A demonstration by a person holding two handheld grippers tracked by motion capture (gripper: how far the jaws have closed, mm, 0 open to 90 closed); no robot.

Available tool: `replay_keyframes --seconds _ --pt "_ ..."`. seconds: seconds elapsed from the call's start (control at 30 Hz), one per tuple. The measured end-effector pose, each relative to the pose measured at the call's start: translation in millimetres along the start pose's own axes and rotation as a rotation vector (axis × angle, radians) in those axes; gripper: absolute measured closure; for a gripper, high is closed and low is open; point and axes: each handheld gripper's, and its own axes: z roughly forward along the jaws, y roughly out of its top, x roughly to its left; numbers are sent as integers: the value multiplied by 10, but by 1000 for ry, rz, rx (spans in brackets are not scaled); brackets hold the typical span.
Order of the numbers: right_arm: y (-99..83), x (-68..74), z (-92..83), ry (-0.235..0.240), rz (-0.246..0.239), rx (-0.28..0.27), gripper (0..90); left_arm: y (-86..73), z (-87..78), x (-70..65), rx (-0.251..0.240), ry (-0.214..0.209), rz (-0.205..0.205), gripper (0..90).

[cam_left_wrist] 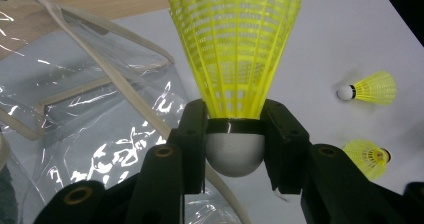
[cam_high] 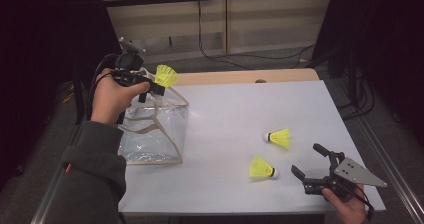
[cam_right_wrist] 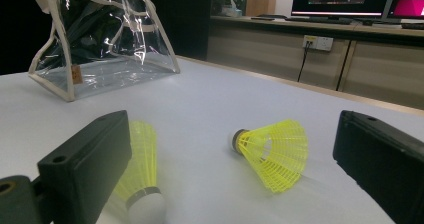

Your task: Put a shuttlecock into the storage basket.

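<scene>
My left gripper [cam_high: 158, 87] is shut on the white cork base of a yellow shuttlecock [cam_high: 166, 76] and holds it above the open top of a clear plastic bag [cam_high: 152, 129] with beige trim. In the left gripper view the held shuttlecock [cam_left_wrist: 237, 59] stands skirt-up between the black jaws, over the bag [cam_left_wrist: 85, 124]. Two more yellow shuttlecocks lie on the white table: one [cam_high: 279, 137] farther back, one [cam_high: 262, 168] nearer. My right gripper [cam_high: 311, 161] rests open at the table's front right, facing them. Its view shows one shuttlecock [cam_right_wrist: 272, 151] lying ahead and the other [cam_right_wrist: 140, 179] beside the left jaw.
The white table [cam_high: 240, 109] ends in a wooden strip at the back. Cables run across the floor behind it. Dark panels stand on both sides. Monitors and a wall socket [cam_right_wrist: 317, 43] appear far off in the right gripper view.
</scene>
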Motion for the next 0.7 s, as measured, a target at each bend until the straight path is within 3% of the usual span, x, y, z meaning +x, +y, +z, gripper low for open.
replay_keyframes --seconds 0.7 --pt "1 4 0 2 4 -2 19 -21 -40 104 0 18 -19 648"
